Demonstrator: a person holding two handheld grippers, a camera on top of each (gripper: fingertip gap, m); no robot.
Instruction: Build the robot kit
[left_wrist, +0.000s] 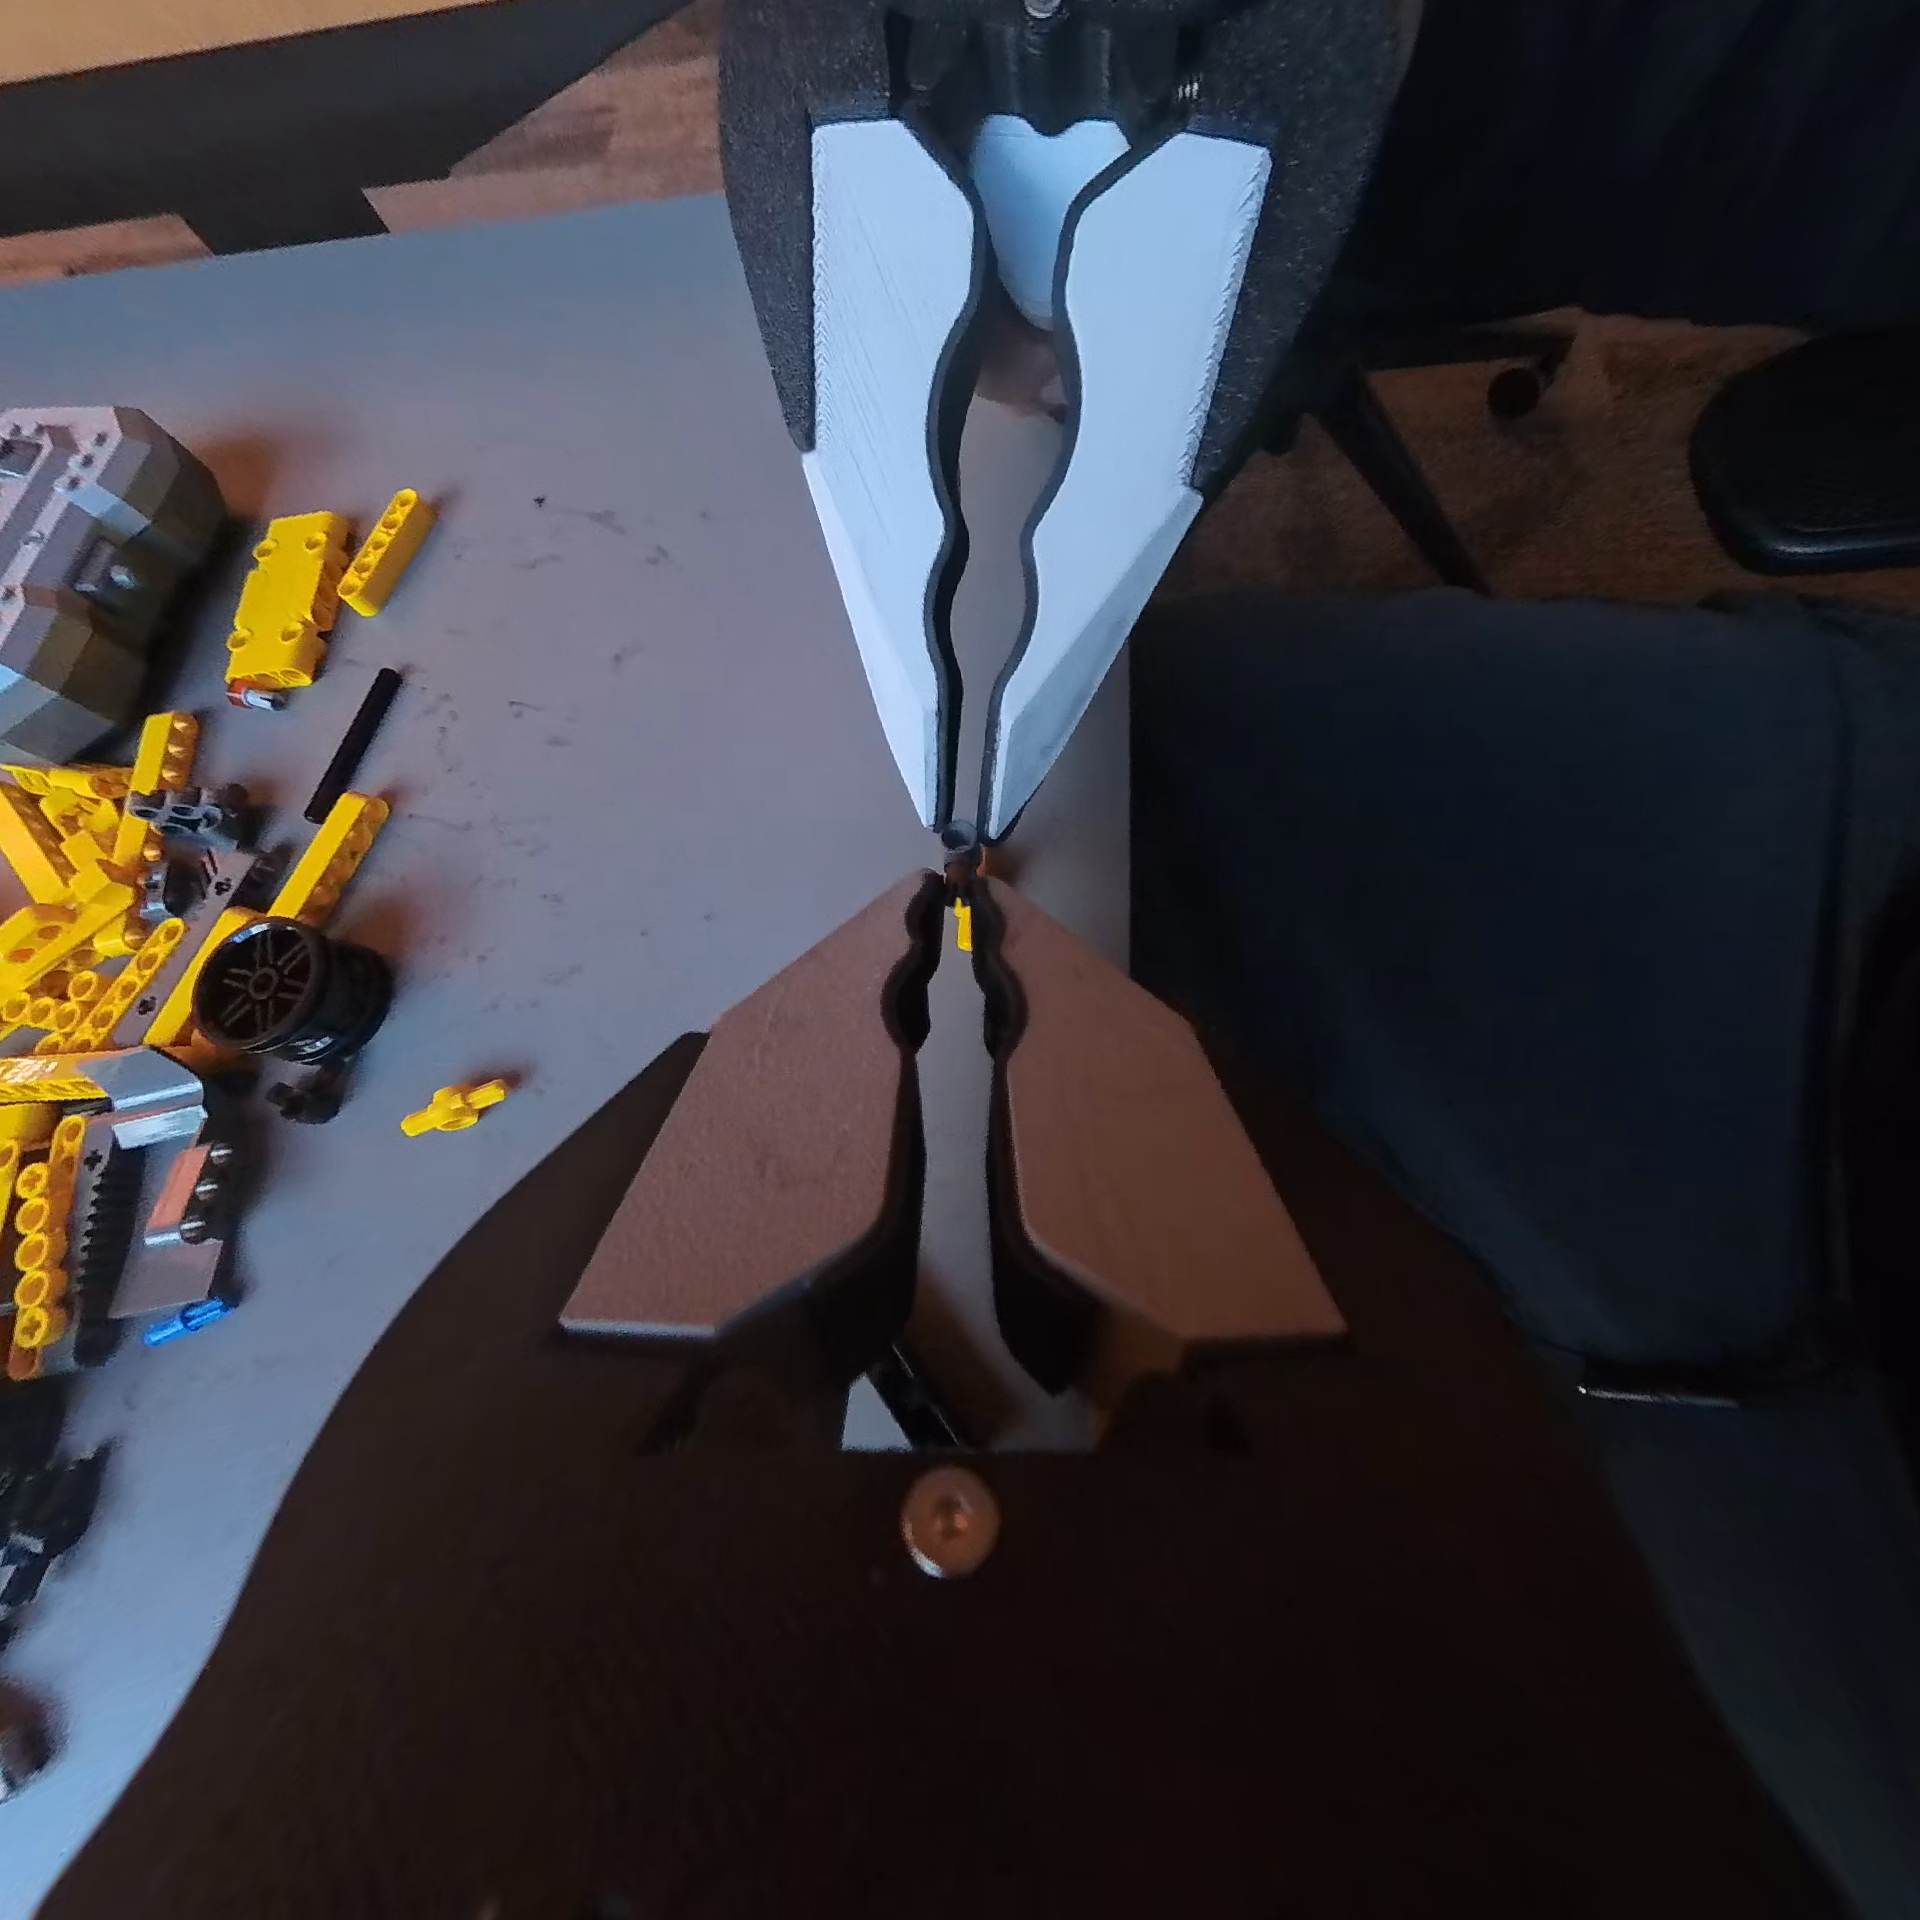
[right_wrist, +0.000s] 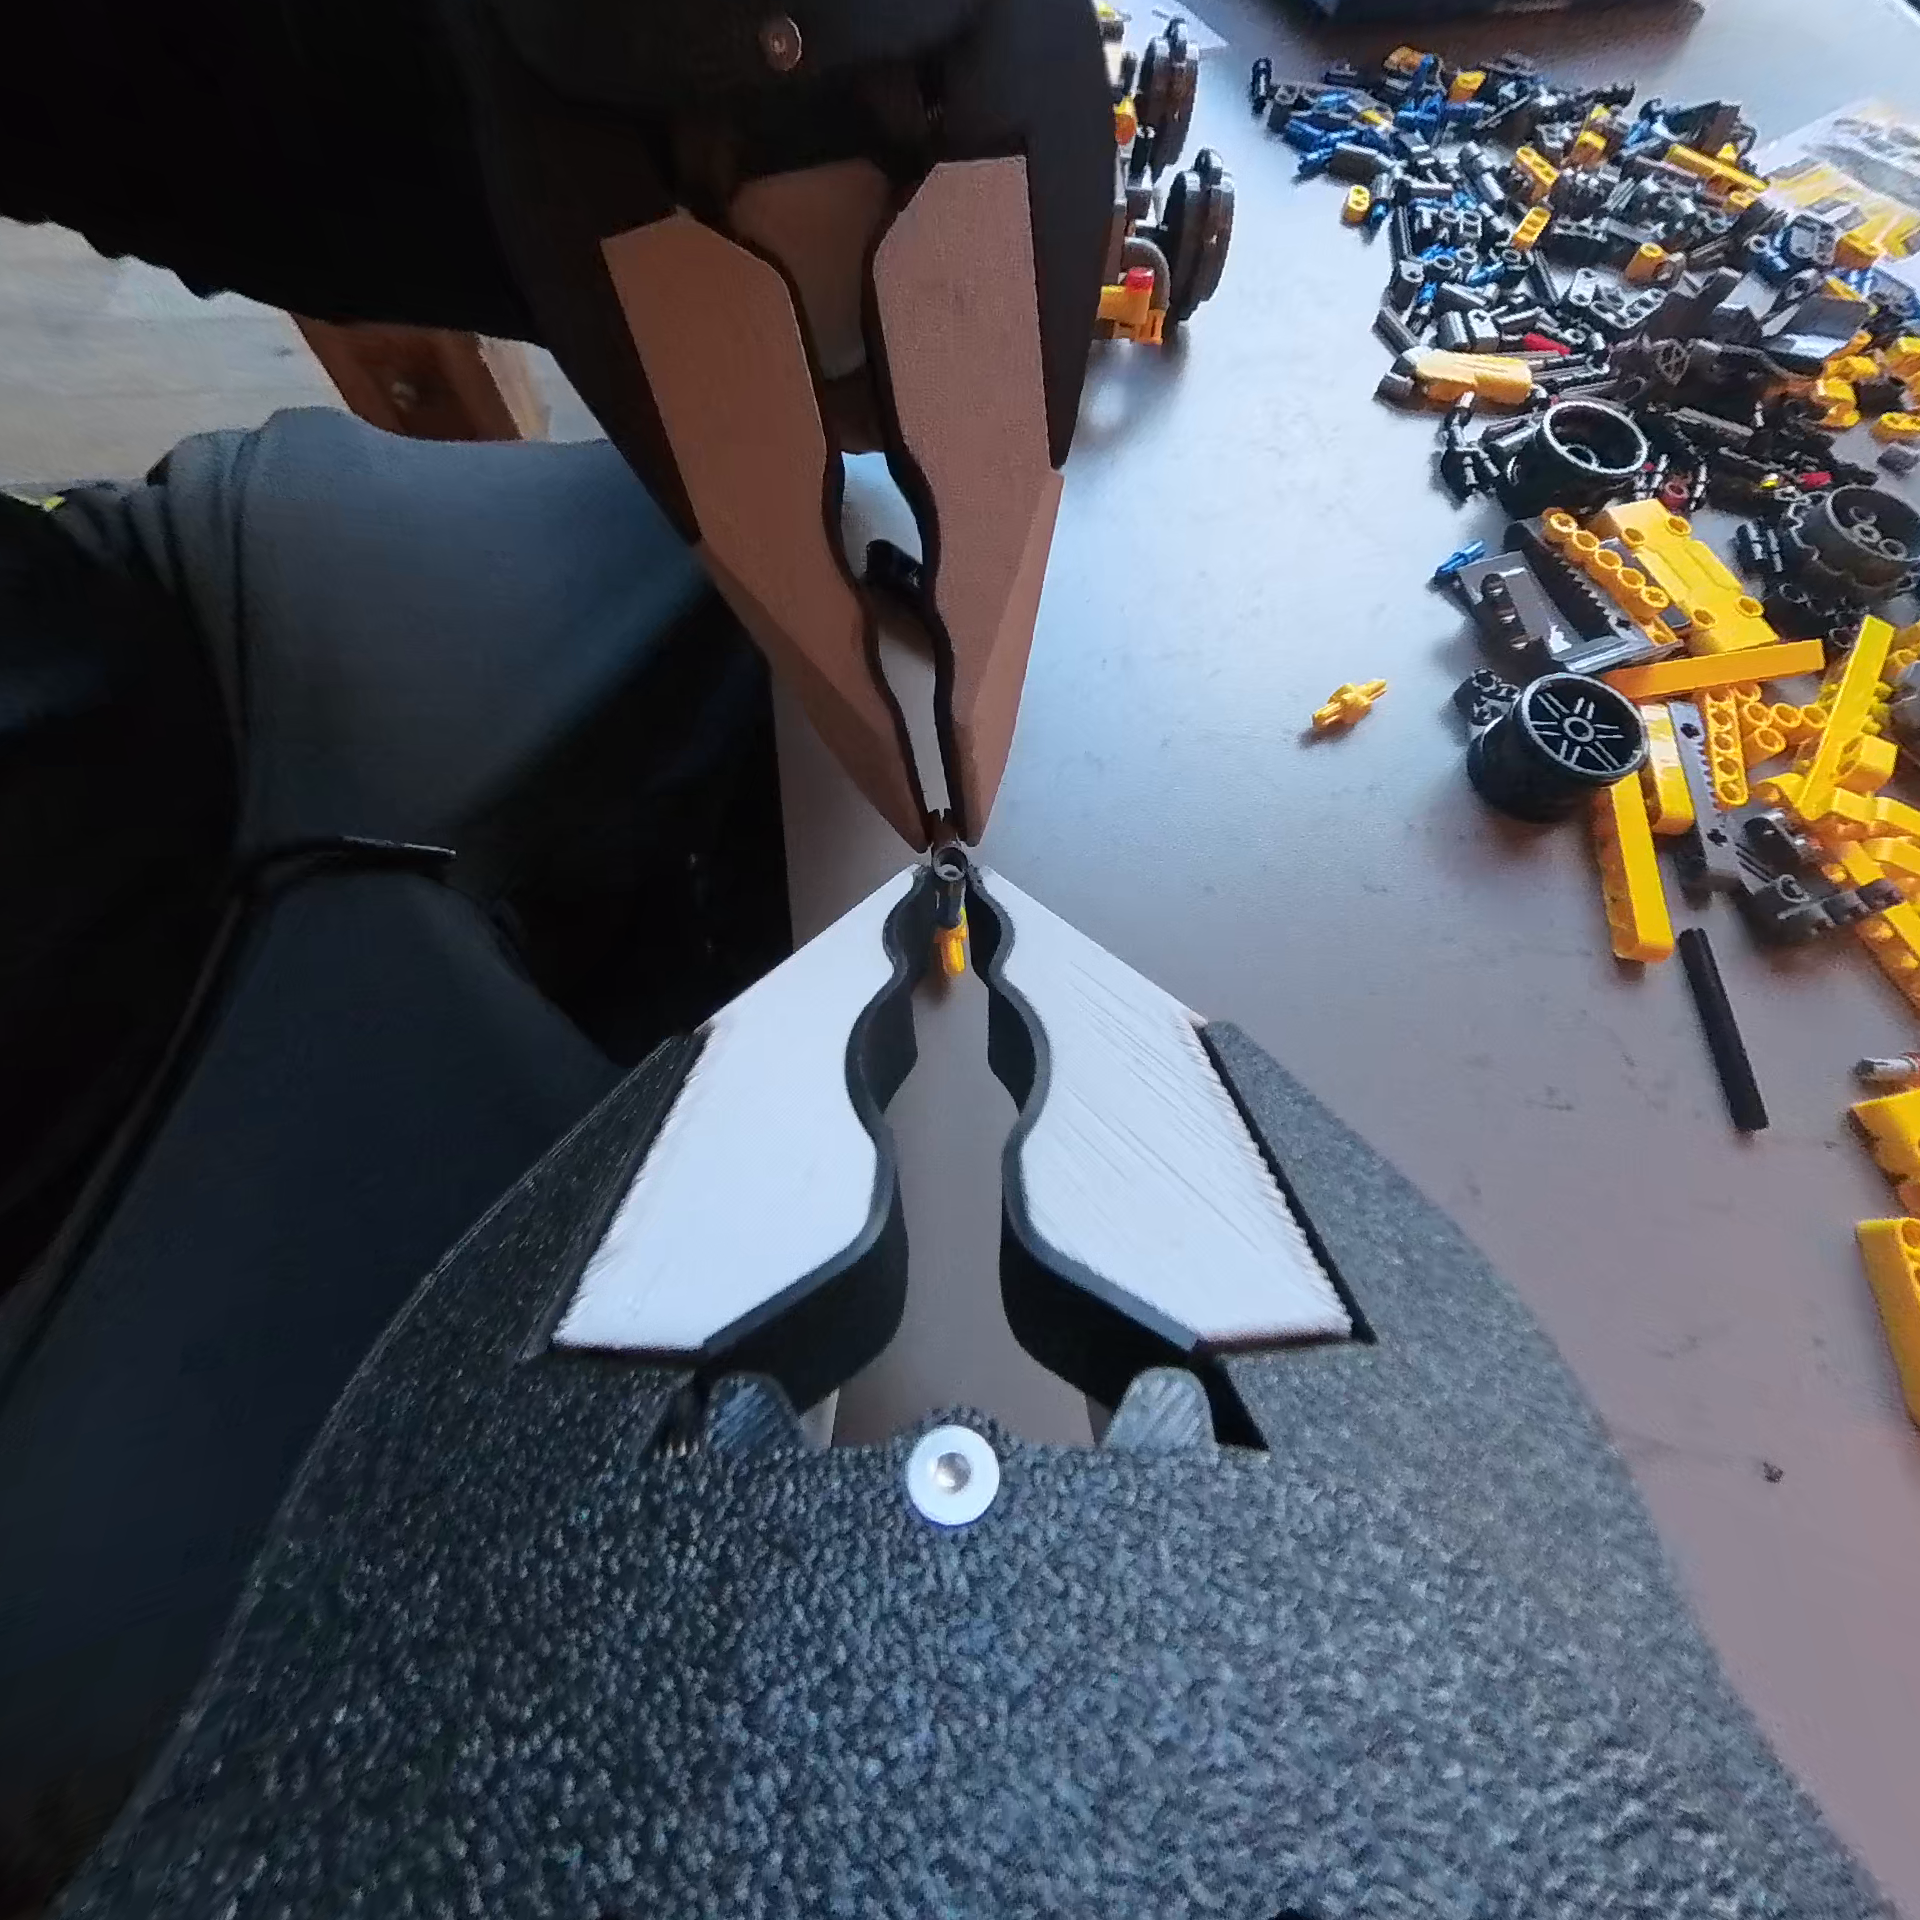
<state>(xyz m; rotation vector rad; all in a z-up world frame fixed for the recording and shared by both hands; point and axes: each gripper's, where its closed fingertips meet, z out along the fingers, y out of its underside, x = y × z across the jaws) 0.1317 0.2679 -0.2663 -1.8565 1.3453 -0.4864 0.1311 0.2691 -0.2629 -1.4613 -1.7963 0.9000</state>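
Two grippers meet tip to tip above the table (left_wrist: 644, 436) edge. The left gripper (left_wrist: 961, 883), with brown fingers, is nearly closed on a small yellow piece (left_wrist: 964, 925). The right gripper (right_wrist: 948, 873), with white fingers, pinches a small black pin (right_wrist: 948, 862); the two parts seem joined. Beside the tips lie a yellow connector (right_wrist: 1348, 704) and a black wheel (right_wrist: 1558, 743).
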